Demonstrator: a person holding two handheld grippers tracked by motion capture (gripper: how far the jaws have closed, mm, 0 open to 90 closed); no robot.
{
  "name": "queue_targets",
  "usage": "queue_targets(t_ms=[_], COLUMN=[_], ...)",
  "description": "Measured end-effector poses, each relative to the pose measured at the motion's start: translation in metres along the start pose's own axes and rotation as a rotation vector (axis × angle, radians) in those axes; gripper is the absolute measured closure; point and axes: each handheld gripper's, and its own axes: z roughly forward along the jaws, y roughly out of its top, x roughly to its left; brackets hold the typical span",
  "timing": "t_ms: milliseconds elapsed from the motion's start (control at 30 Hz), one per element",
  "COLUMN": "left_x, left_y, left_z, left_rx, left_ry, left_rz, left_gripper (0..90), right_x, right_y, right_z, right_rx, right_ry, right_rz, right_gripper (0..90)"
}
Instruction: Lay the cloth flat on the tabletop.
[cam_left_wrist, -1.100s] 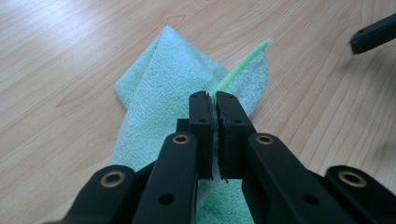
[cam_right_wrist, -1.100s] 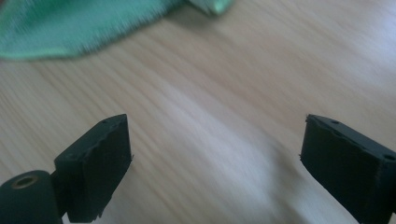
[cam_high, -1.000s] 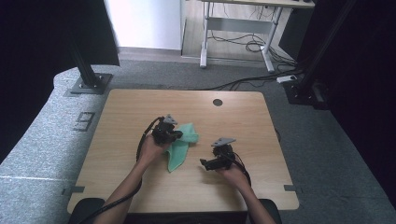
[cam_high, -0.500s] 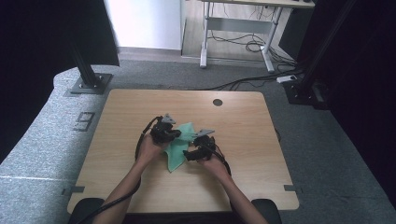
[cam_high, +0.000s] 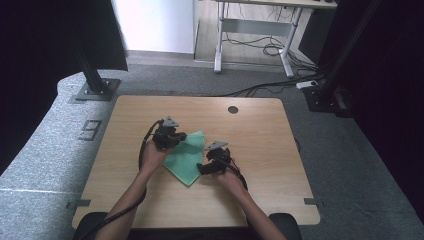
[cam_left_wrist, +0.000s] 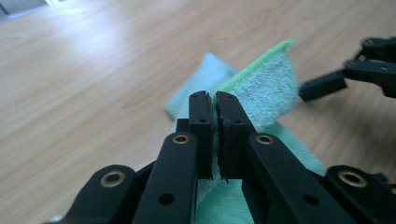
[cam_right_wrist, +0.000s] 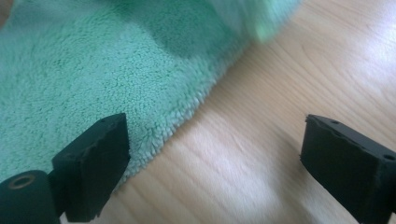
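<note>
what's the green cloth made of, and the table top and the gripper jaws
Green cloth: looks like microfibre or terry, with a fluffy looped pile and a stitched brighter green hem; soft finish.
Table top: light wood-grain surface, probably laminate, with a smooth, slightly glossy sheen where light reflects.
Left gripper jaws: matte black, likely plastic or rubber-like pads, with rough chipped edges and brass-coloured rivets in the arms.

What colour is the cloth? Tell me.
Mint green; the cloth shows best in the right gripper view.

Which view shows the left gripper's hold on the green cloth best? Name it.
The left gripper view: the left gripper pinches the green cloth. High view shows the cloth small; right gripper view shows flat cloth.
</note>
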Motion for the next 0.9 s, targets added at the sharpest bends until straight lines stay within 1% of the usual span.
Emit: queue_targets(t_ms=[100,167,267,333,367,500,567,667,700,733,767,800,833,867,900], left_x=[0.005,0.009,0.015,0.019,0.022,0.028,0.031,0.033,0.033,0.033,0.033,0.032,0.030,0.028,0.026], left_y=[0.000,-0.001,-0.004,-0.008,-0.013,-0.025,-0.033,-0.043,-0.046,-0.047,-0.048,-0.047,-0.045,-0.041,-0.037], left_z=[-0.007,-0.011,-0.014,-0.015,-0.015,-0.012,-0.010,-0.007,-0.005,-0.004,-0.004,-0.004,-0.005,-0.007,-0.008], left_rx=[-0.020,-0.030,-0.026,-0.018,-0.011,0.017,0.029,0.061,0.069,0.072,0.072,0.068,0.052,0.042,0.035], left_ry=[0.030,0.054,0.081,0.094,0.100,0.112,0.116,0.121,0.124,0.124,0.118,0.116,0.112,0.099,0.084], left_rz=[-0.012,-0.022,-0.036,-0.045,-0.057,-0.077,-0.090,-0.093,-0.095,-0.097,-0.099,-0.095,-0.091,-0.086,-0.079], left_gripper=[85.4,85.3,85.2,85.2,85.2,85.1,85.1,85.1,84.5,82.2,78.0,72.0,66.3,61.4,59.3], right_x=[-0.003,-0.004,-0.008,-0.011,-0.012,-0.017,-0.020,-0.023,-0.024,-0.023,-0.023,-0.023,-0.023,-0.023,-0.023], right_y=[-0.006,-0.008,-0.014,-0.017,-0.018,-0.025,-0.028,-0.031,-0.032,-0.032,-0.032,-0.031,-0.031,-0.030,-0.030], right_z=[-0.008,-0.010,-0.017,-0.020,-0.022,-0.030,-0.032,-0.036,-0.036,-0.037,-0.037,-0.037,-0.037,-0.037,-0.037], right_rx=[0.009,0.014,0.022,0.029,0.030,0.044,0.047,0.048,0.047,0.046,0.046,0.045,0.047,0.051,0.052], right_ry=[0.009,0.010,0.014,0.014,0.015,0.017,0.014,0.010,0.015,0.018,0.017,0.017,0.017,0.023,0.028], right_rz=[-0.015,-0.013,-0.007,-0.003,-0.002,0.006,0.002,0.009,0.010,0.012,0.009,0.001,-0.002,-0.001,0.000], right_gripper=[10.9,10.9,10.9,10.9,10.9,11.0,11.0,12.0,13.1,13.2,13.2,13.5,14.0,14.8,15.7])
